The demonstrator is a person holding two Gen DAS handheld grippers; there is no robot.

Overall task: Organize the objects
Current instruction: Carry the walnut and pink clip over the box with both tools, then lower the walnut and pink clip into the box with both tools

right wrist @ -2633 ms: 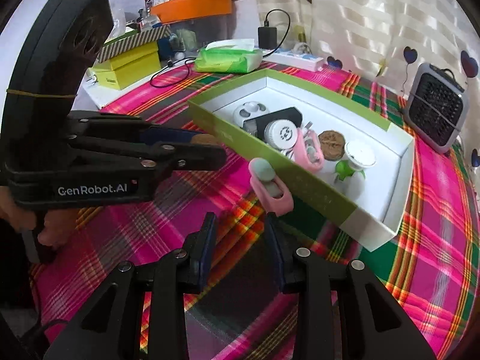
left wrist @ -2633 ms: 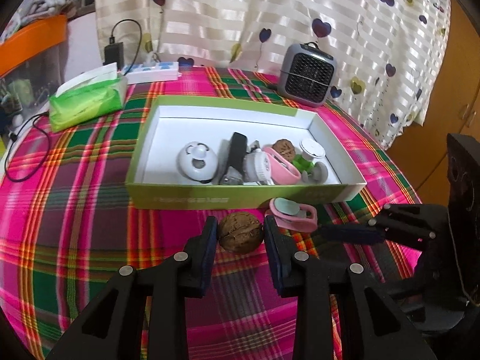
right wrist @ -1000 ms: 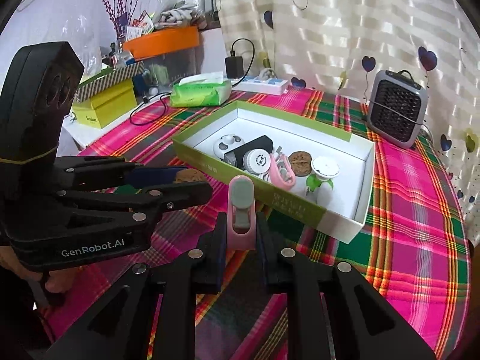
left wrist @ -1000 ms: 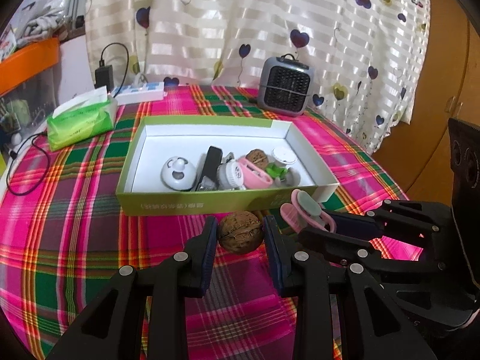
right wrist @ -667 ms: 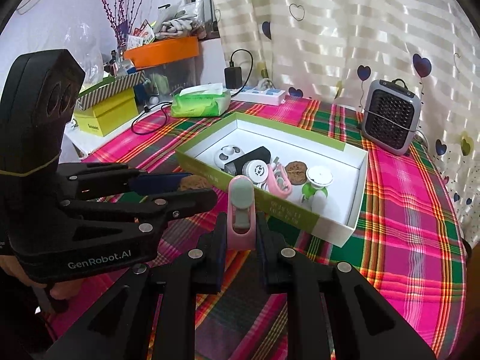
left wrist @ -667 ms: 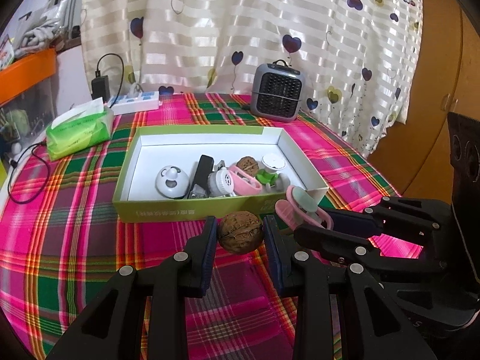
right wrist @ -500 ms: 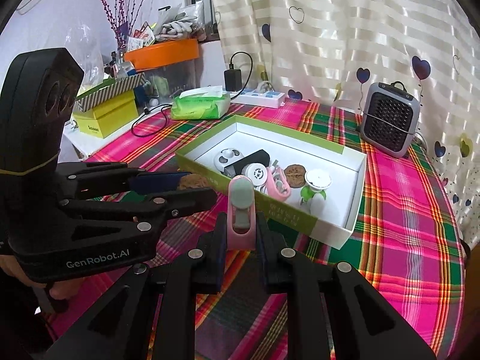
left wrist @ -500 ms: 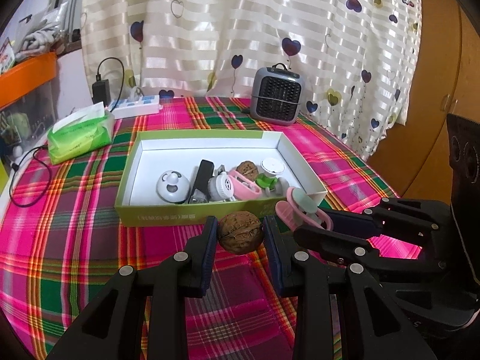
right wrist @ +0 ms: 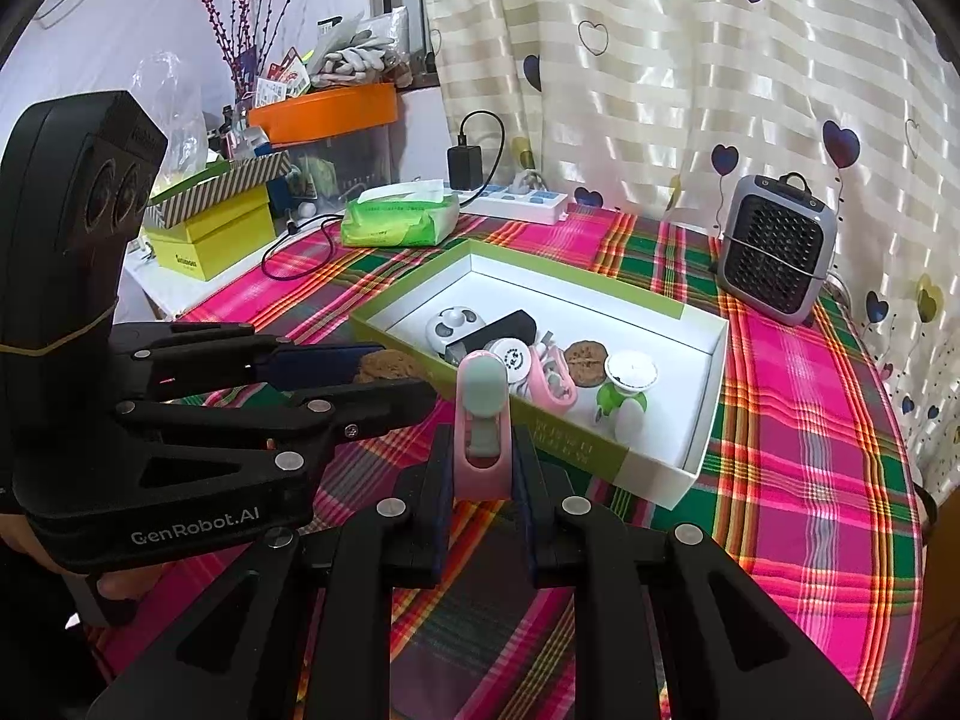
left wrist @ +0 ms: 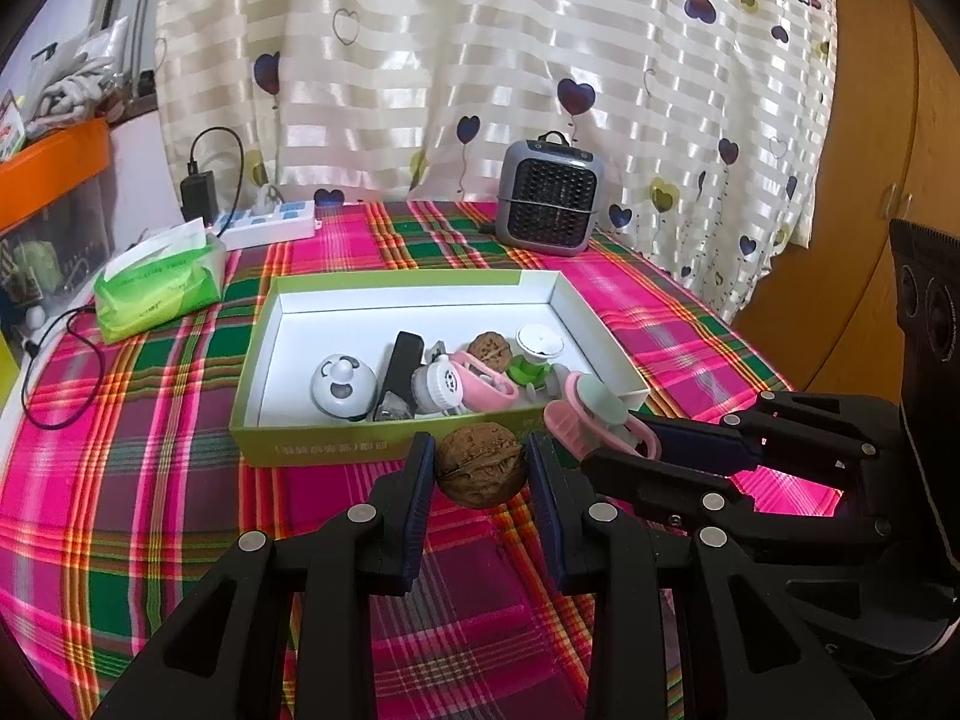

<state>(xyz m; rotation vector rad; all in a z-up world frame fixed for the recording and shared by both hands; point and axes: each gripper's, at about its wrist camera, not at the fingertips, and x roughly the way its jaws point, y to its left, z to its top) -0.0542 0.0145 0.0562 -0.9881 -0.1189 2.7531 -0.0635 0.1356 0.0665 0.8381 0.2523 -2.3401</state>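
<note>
Left gripper [left wrist: 480, 471] clamped on a brown wrinkled walnut [left wrist: 480, 473], above the plaid tablecloth [left wrist: 150, 480] just before the green-and-white cardboard box's [left wrist: 312, 450] near wall. Right gripper [left wrist: 624, 438] alongside, pinching a pink-and-mint plastic clip [left wrist: 585, 408].

between the black fingers [left wrist: 414, 498] of the left gripper [left wrist: 480, 480], with their dark blue pads, sits a brown, wrinkled walnut [left wrist: 480, 473]. between the black fingers [right wrist: 435, 480] of the right gripper [right wrist: 480, 474] stands a pale pink clip [right wrist: 480, 438] with a mint green top. beyond both fingertips lies a lime green box [left wrist: 312, 450] with a white inside. in it are a white ball with grey markings [left wrist: 343, 387], a black bar [left wrist: 401, 366], another brown walnut [left wrist: 489, 348], a second pink clip [left wrist: 483, 384] and a green and white toy [left wrist: 531, 360]. the tablecloth [left wrist: 150, 480] beneath is hot pink plaid with green, orange and yellow stripes. further off, a grey heater [left wrist: 549, 204] has a black grille, a tissue pack [left wrist: 159, 285] is bright green, and the curtain [left wrist: 480, 60] is cream striped with dark purple hearts.
</note>
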